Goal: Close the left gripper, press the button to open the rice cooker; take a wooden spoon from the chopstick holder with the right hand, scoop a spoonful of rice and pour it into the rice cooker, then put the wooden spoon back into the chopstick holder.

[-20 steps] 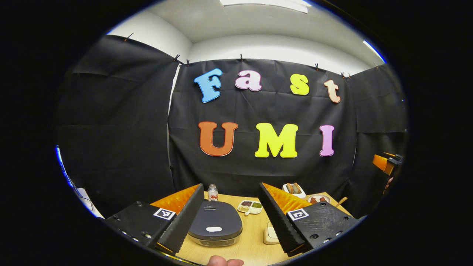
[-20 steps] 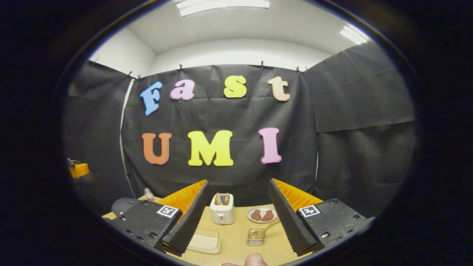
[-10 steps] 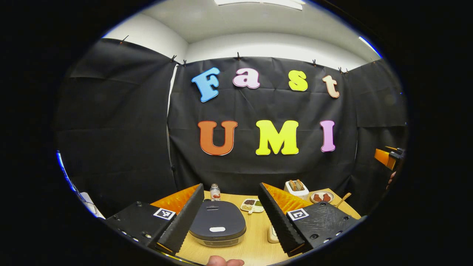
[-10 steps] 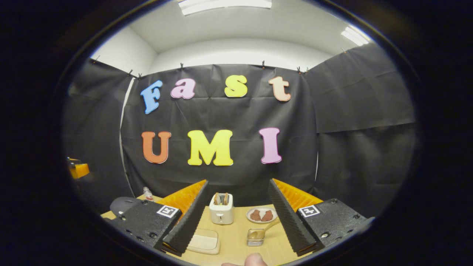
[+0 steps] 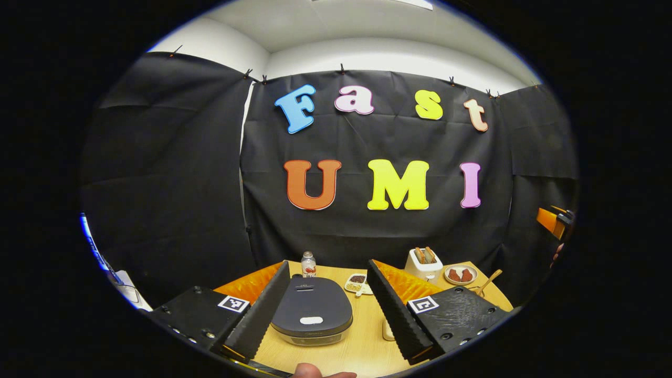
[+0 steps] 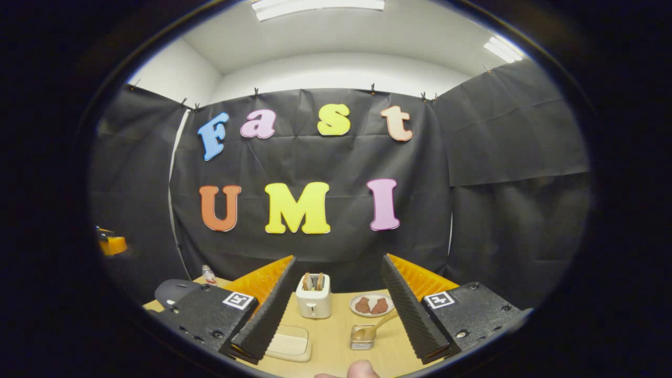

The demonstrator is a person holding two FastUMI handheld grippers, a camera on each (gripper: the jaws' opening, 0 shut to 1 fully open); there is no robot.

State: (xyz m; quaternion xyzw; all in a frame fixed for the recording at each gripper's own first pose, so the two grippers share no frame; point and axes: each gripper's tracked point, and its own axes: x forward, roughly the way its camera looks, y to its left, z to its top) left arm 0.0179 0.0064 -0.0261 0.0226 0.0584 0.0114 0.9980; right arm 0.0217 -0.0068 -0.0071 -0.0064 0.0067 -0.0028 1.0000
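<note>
— Where are your jaws?
— Both released. My left gripper [image 5: 325, 310] frames the shut rice cooker [image 5: 313, 317] on the tabletop [image 5: 362, 346].
— And the right?
— My right gripper [image 6: 336, 307] faces the wooden spoon [image 6: 374, 328] in its chopstick holder [image 6: 359, 344].

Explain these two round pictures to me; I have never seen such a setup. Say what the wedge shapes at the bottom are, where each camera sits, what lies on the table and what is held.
A person holds one pair of tongs in each hand. Each camera rides on its tongs and looks along the two fingers.

In the left gripper view the left tongs stand open above the closed rice cooker.

In the right gripper view the right tongs are open too. Ahead stand a toaster, a plate and a small holder with the wooden spoon.

The table is wooden. Nothing is held.
</note>
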